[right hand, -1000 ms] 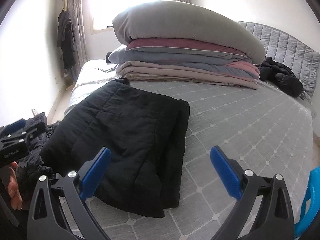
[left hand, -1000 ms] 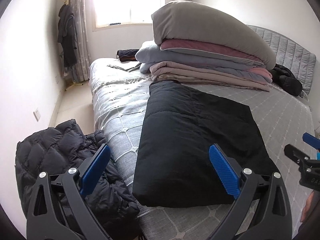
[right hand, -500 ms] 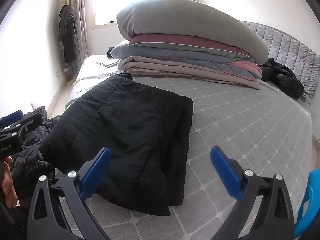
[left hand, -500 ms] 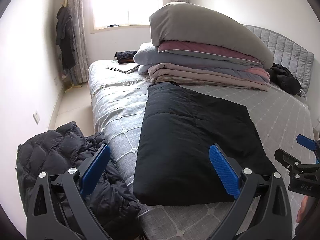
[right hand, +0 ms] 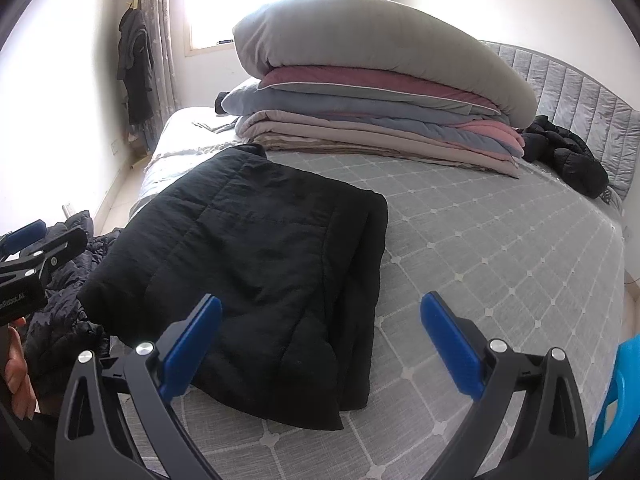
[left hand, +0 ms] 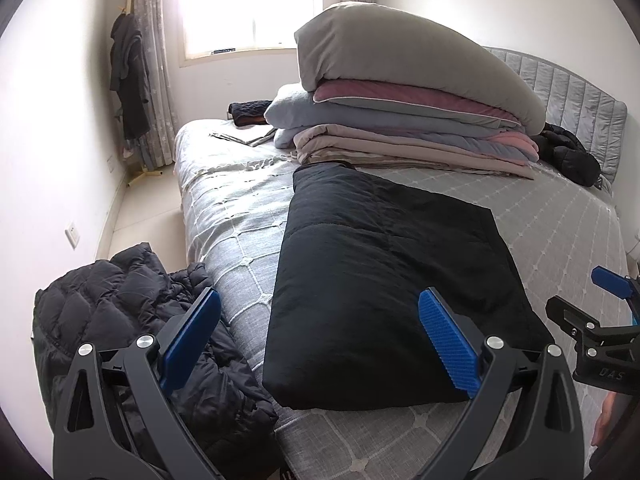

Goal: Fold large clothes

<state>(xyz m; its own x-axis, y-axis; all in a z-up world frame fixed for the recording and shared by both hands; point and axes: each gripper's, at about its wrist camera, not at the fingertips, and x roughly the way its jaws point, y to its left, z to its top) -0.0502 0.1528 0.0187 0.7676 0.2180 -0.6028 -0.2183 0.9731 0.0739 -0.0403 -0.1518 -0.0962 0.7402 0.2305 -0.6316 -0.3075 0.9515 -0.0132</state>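
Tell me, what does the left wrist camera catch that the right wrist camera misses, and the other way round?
Only the left wrist view shows the floor beside the bed and the wall socket. Only the right wrist view shows a bright blue plastic object at the lower right edge, and fingers holding the left gripper's handle. Both show the folded black coat on the grey bed cover, the stack of bedding, the dark puffer jacket beside the bed, and both grippers open and empty.
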